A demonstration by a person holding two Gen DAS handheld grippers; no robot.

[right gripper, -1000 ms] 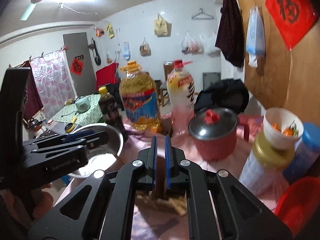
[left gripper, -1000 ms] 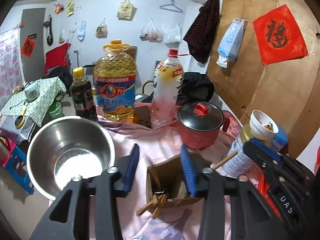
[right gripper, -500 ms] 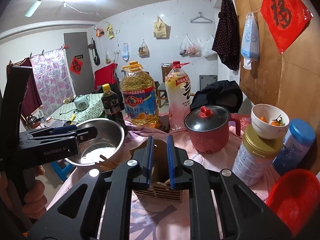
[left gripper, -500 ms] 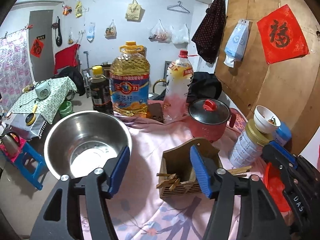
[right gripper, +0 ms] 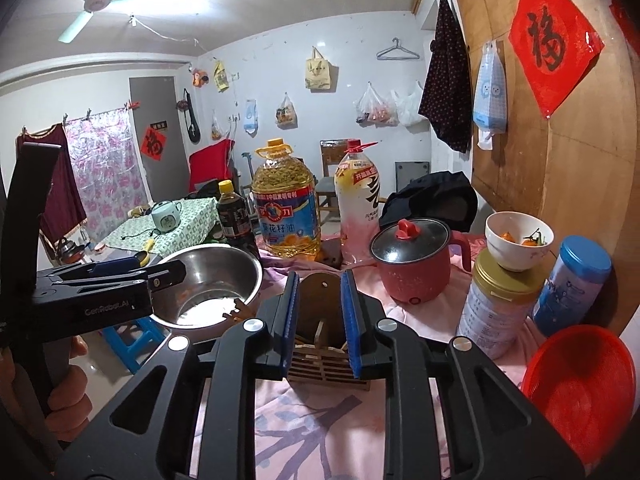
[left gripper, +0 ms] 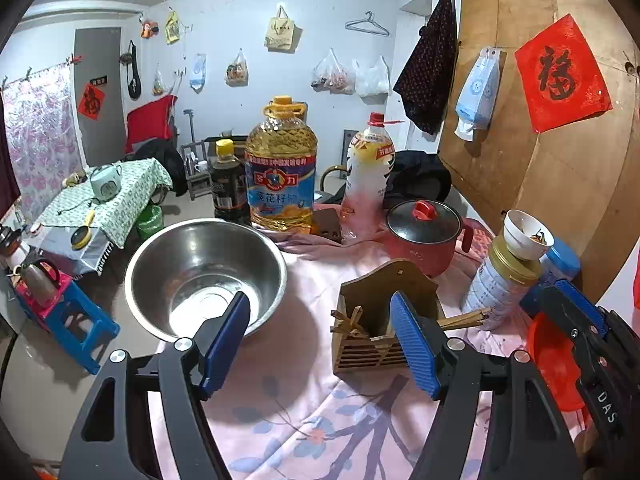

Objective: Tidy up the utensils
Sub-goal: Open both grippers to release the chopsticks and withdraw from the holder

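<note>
Sitting at the left of the pink flowered cloth point(left gripper: 304, 408), a steel bowl point(left gripper: 206, 276) rests on its edge, its rim just beside the left finger of the left gripper point(left gripper: 320, 344) low in the left wrist view. That gripper's jaws have just been opening and now stand wide apart with nothing pressed between the blue pads; only cloth lies in the gap. Behind the bowl, toward the upper middle of the frame, stand a dark sauce bottle point(left gripper: 228, 184), a large oil jug point(left gripper: 281, 172) and a pale drink bottle point(left gripper: 367, 176) in a row. Right of centre, the wooden utensil holder point(left gripper: 380, 300) stands upright on the cloth, partly behind the gripper's right pad. Wooden chopsticks point(left gripper: 350, 320) poke out of its front compartment at angles, and more of their ends jut out to the holder's right. Farther right a red pot with a dark lid point(left gripper: 426, 236) sits behind the holder, then a gold-lidded can point(left gripper: 500, 292) carrying a small white bowl point(left gripper: 527, 236). At the lower right edge the right gripper point(right gripper: 319, 320) shows from the side, near a red basket point(left gripper: 554, 360). In its own view its jaws have just been opening too; they stand slightly parted, framing the holder beyond them without touching it, nothing gripped.
</note>
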